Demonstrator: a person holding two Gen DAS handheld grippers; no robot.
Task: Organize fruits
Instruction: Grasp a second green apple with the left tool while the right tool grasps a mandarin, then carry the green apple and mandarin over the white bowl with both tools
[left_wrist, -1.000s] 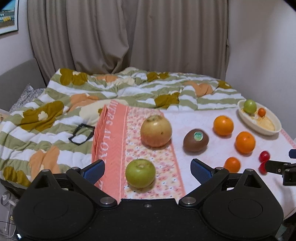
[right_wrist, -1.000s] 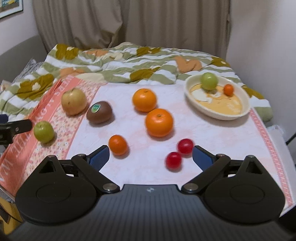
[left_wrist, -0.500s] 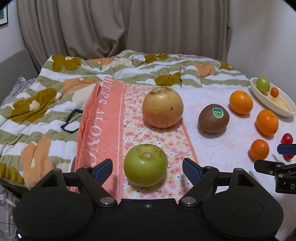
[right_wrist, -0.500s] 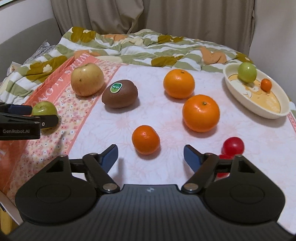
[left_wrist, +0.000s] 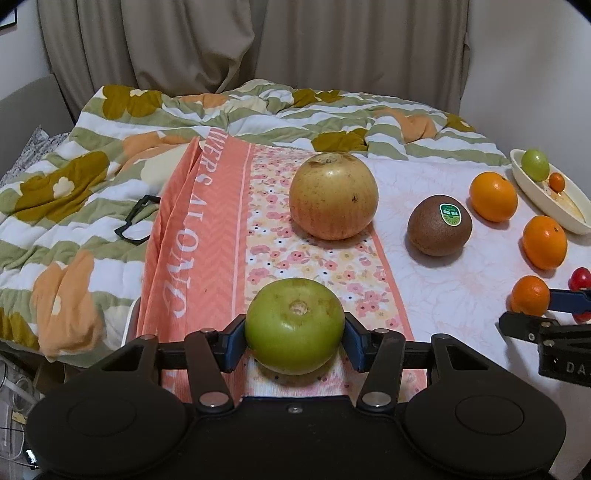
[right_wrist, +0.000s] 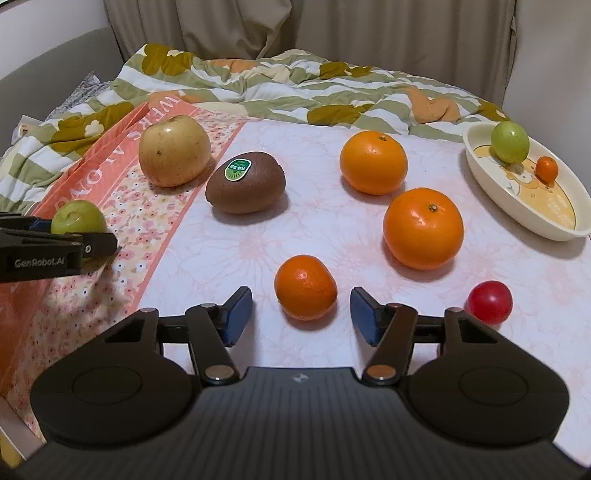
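Note:
My left gripper is shut on a green apple that rests on the floral cloth; the apple also shows in the right wrist view. My right gripper is open, its pads on either side of a small orange mandarin without touching it. A yellow apple, a kiwi with a green sticker and two big oranges lie further back. A red cherry tomato lies right of the right gripper. A cream bowl holds a green fruit and a tiny orange one.
A rumpled striped flower quilt covers the bed behind and left of the cloth. Black glasses lie on the quilt at the left. Curtains and a wall stand behind. The cloth's front edge is just below both grippers.
My left gripper moved forward and closed on the green apple. My right gripper moved forward and left, bringing the small mandarin between its open pads.

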